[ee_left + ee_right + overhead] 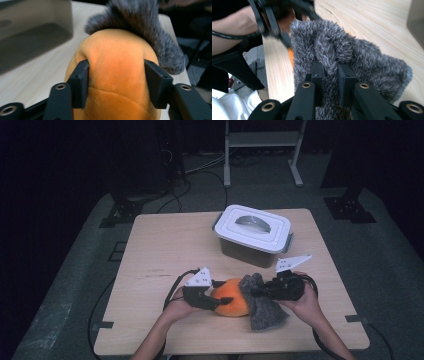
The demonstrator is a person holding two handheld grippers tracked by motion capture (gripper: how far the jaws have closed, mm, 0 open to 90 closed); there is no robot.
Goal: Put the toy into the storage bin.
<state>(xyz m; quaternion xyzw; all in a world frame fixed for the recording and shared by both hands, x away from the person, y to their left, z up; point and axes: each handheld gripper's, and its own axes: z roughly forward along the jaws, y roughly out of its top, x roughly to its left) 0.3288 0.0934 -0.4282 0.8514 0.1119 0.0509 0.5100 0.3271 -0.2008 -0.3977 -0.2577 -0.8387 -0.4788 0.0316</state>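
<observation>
The place looks like a lab or recording studio rather than a home. A small pale wooden surface (165, 250) stands alone on grey carpet (70, 285), with black drapes or dark walls closing off the far side and both flanks. Black cables (200, 170) snake over the floor at the far left, beside the feet of black stands (350, 207). A white metal frame (262, 150) rises at the far middle. Tape marks (102, 325) sit on the carpet near the surface's corners.
</observation>
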